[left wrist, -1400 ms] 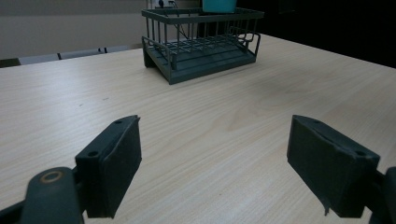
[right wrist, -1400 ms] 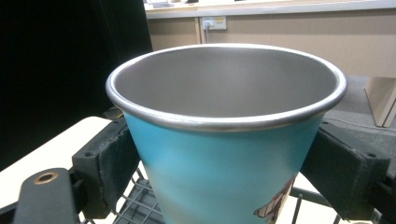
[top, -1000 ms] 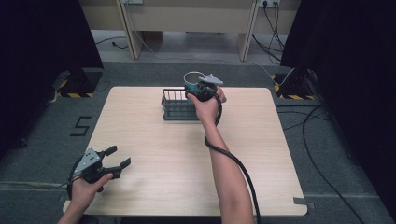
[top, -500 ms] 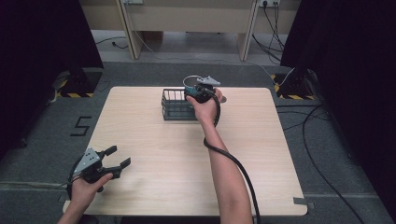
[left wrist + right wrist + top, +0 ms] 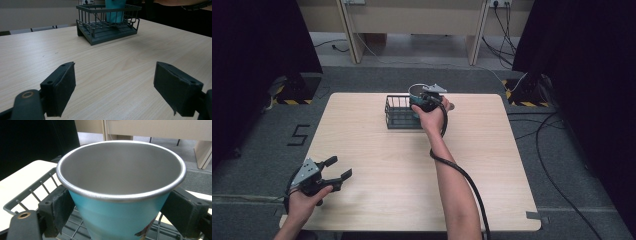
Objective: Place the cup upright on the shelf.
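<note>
A teal cup (image 5: 120, 205) with a bare steel inside stands upright between the jaws of my right gripper (image 5: 122, 212), which is shut on its sides just under the rim. The cup (image 5: 416, 91) is at the right end of a dark wire basket (image 5: 398, 114) at the back middle of the table, under my right gripper (image 5: 422, 100). In the left gripper view the cup's (image 5: 114, 11) lower part sits inside the basket (image 5: 110, 31); I cannot tell if it rests on the floor. My left gripper (image 5: 340, 167) (image 5: 125, 90) hangs open and holds nothing over the table's front left.
The light wooden table (image 5: 377, 175) is bare between the basket and its front edge. A black cable (image 5: 462, 175) trails from the right gripper along the forearm. Dark curtains and floor cables surround the table.
The right gripper with the cup has shifted slightly left at the basket. The left gripper has stayed where it was.
</note>
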`<state>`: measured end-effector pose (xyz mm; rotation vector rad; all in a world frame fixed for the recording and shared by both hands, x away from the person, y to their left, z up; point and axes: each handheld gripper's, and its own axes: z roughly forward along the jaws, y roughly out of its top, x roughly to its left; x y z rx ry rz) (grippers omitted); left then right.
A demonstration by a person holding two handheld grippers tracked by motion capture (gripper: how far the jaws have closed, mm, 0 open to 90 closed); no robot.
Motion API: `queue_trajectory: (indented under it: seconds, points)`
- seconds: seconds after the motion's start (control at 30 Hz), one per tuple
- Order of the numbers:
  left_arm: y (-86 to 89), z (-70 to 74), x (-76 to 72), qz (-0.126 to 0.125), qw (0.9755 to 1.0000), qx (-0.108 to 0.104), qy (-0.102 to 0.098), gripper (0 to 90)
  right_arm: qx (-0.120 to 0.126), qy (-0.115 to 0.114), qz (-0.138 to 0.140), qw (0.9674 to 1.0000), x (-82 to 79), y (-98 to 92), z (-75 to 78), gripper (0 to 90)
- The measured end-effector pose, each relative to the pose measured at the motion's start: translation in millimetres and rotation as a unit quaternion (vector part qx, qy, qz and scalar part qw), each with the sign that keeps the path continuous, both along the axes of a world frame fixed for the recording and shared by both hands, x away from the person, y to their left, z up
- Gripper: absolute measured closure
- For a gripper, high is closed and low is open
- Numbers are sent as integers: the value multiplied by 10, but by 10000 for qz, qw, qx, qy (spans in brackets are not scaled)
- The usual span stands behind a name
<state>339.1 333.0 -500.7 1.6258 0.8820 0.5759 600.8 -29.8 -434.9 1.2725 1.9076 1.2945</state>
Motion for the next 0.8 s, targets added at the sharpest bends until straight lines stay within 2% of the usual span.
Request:
queue_trajectory:
  seconds: [0.23, 0.8]
  points:
    - [-2, 2, -2, -6, 10000, 6, 1, 173, -67, 35, 50, 10000, -14, 23, -22, 155]
    - [-8, 0, 1, -7, 10000, 6, 4, 173, 37, 157, 44, 9999, -80, -10, -10, 150]
